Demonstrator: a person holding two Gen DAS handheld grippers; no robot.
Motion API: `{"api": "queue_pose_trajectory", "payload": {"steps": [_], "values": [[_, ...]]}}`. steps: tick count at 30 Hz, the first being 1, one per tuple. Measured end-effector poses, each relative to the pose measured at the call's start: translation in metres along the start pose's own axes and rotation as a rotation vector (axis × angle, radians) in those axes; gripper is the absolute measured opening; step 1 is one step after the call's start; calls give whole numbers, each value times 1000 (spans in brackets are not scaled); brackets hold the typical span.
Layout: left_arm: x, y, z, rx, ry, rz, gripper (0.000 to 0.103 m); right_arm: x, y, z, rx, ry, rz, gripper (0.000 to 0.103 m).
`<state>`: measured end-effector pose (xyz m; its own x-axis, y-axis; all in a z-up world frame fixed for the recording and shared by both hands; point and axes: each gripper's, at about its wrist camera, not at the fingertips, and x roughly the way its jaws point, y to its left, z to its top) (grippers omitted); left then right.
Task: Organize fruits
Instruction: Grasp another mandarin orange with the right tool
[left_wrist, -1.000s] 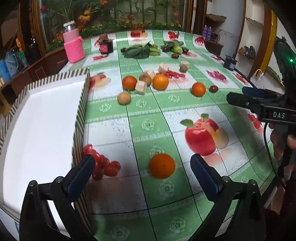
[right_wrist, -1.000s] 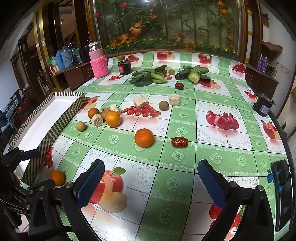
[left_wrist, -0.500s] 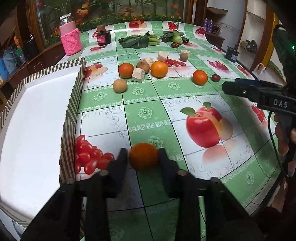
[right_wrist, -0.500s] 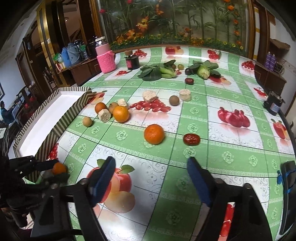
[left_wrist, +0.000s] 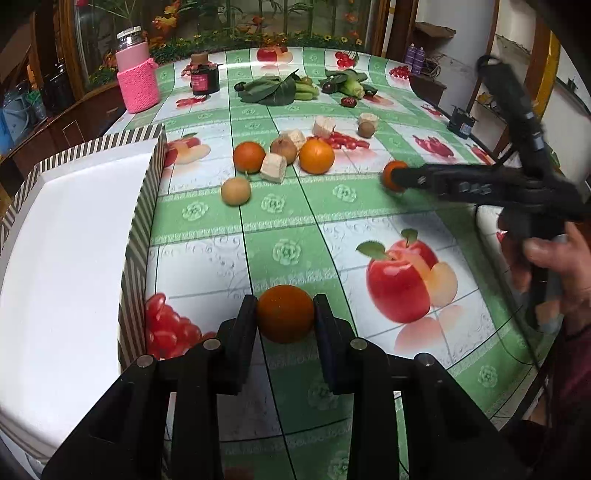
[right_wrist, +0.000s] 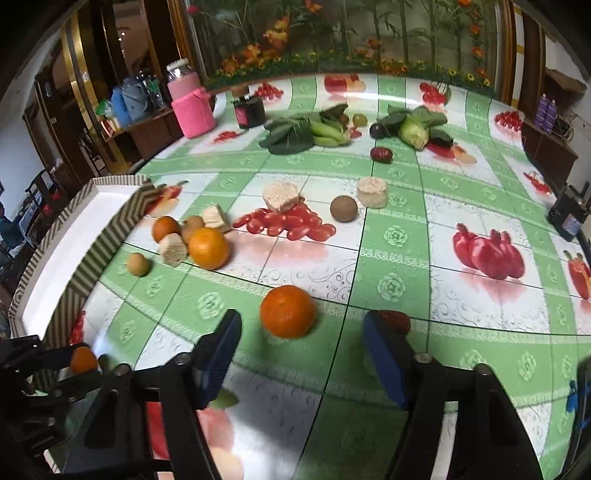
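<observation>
My left gripper (left_wrist: 285, 303) is shut on a small orange (left_wrist: 285, 317), low over the tablecloth beside the striped white box (left_wrist: 142, 206). In the right wrist view that held orange (right_wrist: 83, 360) shows at the lower left. My right gripper (right_wrist: 301, 341) reaches around a second orange (right_wrist: 288, 312) on the table. Its jaws are closing, and the blue pads (right_wrist: 219, 343) stand clear of the fruit on both sides. From the left wrist view the right gripper (left_wrist: 398, 178) comes in from the right, with that orange (left_wrist: 388, 176) at its tip.
A red date (right_wrist: 397, 320) lies by the right finger. Two more oranges (left_wrist: 316, 156), a round brown fruit (left_wrist: 235, 190) and beige chunks (left_wrist: 274, 168) sit mid-table. Greens (right_wrist: 291, 134), a pink jar (right_wrist: 192, 110) and a dark jar (right_wrist: 249, 110) stand at the back.
My left gripper closed on the small orange and has stayed on it. My right gripper moved forward and down to the second orange while its jaws narrowed.
</observation>
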<state>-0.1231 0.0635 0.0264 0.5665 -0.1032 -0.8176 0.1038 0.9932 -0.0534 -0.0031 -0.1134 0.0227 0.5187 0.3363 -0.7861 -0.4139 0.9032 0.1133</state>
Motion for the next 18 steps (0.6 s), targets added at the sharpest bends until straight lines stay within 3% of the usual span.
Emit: {"api": "queue_pose_trajectory", "payload": {"steps": [2, 3, 6, 12, 18], "values": [[-2, 4, 4, -11, -2, -9, 27, 10, -1, 1, 3, 28, 32, 36], [-2, 5, 6, -14, -2, -12, 27, 12, -2, 1, 12, 33, 54, 34], [-8, 12, 9, -25, -10, -14, 27, 9, 4, 0, -10, 27, 39, 33], [-20, 34, 17, -52, -40, 21, 27, -14, 23, 7, -23, -12, 120, 33], [-29, 70, 28, -92, -68, 92, 27, -28, 67, 25, -83, -25, 239, 33]]}}
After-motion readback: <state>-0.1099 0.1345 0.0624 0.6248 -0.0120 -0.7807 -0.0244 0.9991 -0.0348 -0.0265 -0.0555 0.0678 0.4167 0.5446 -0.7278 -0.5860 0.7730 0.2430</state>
